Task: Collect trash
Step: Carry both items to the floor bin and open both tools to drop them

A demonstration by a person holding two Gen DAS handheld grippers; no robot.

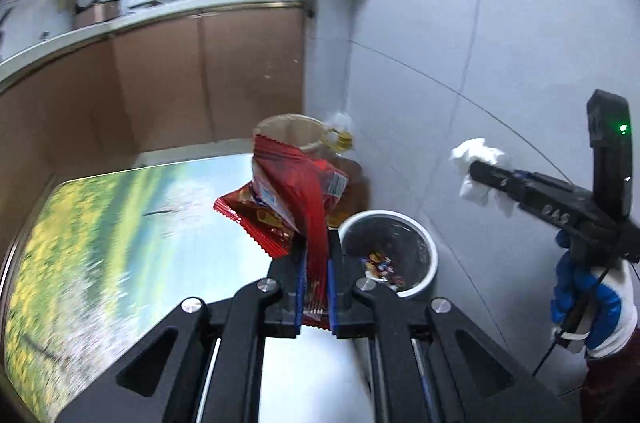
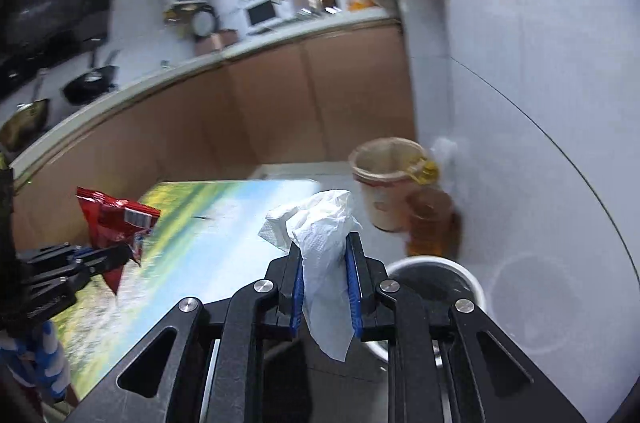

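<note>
A: Where does the clean-up stand?

B: Partway, I'd judge. The left tool [image 1: 314, 293] is clamped on a red snack wrapper [image 1: 294, 199], held up above the worktop [image 1: 120, 223], just left of the white bin [image 1: 430, 263]. The right tool [image 2: 325, 283] is closed on a crumpled white tissue [image 2: 320, 231], which hangs over the near edge of the same bin [image 2: 474, 283].

A: Anything in the bin already?

B: Yes, some colourful wrapper scraps [image 1: 382, 267] lie at the bottom, so part of the job looks done.

A: And what's left?

B: Both held pieces are yet to be dropped in. Beyond the bin, at the far right against the wall, stand a paper cup [image 2: 386, 183] and an amber bottle [image 2: 430, 219]; whether those count as trash I cannot tell.
</note>
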